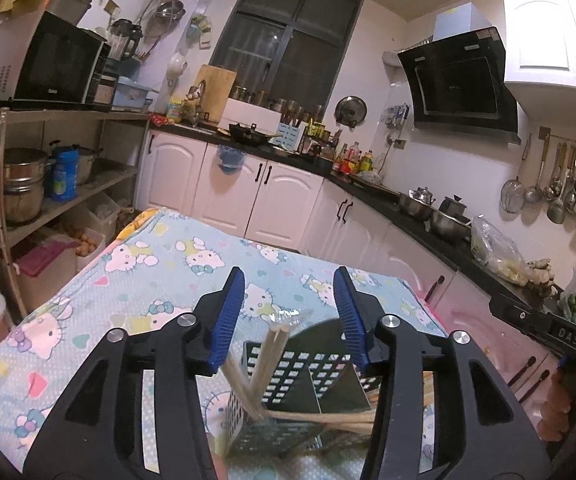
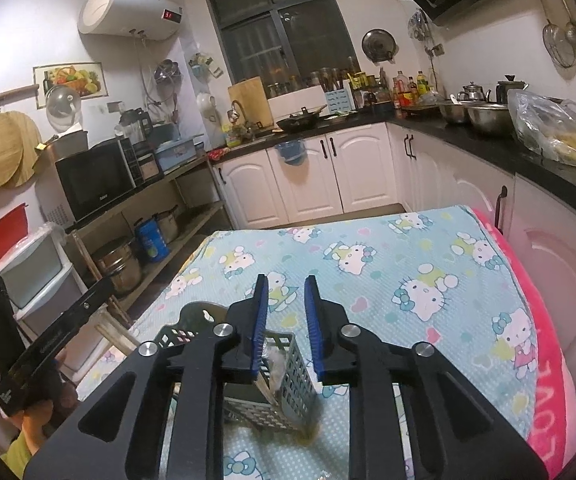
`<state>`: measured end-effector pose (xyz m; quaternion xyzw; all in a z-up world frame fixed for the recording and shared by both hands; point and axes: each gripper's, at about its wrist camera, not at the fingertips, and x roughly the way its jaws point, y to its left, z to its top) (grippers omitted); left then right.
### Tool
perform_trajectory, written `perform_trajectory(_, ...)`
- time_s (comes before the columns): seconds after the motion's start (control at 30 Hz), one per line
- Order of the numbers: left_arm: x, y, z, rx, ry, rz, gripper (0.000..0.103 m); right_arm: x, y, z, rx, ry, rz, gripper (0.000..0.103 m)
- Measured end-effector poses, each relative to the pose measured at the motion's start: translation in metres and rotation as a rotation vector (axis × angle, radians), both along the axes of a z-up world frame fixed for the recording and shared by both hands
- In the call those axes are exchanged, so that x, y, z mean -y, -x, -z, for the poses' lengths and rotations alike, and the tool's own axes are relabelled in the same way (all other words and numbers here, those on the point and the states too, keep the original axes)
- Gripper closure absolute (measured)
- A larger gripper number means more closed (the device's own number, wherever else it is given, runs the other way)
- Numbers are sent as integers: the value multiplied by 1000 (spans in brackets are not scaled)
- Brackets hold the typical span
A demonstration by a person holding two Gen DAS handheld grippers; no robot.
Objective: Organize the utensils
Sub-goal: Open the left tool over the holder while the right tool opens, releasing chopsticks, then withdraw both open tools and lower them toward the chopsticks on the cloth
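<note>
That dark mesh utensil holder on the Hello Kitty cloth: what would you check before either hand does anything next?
1. Left gripper free: ok, jaws apart, nothing between them.
2. Right gripper free: ok, jaws apart with a narrower gap, nothing between them.
3. Utensil holder standing steady: not ok, it looks tilted on the cloth.
4. Chopsticks seated inside: not ok, some stick out at an angle and others lie across the holder.
5. Other utensils left to sort: cannot tell, the grippers hide the near part of the cloth.
</note>
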<state>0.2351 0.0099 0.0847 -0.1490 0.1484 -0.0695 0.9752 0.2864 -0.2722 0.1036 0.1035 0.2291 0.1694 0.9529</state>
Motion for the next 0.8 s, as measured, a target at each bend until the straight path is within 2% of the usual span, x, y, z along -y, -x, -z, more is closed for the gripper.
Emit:
perform_trajectory(0.6,9,31,0,-71,2,103,30,7,23,0,-17,6,-11,61)
perform_trajectory(0.8,10,42,0,-86,-6,119,19,14,41,8,-28,5,-9,54)
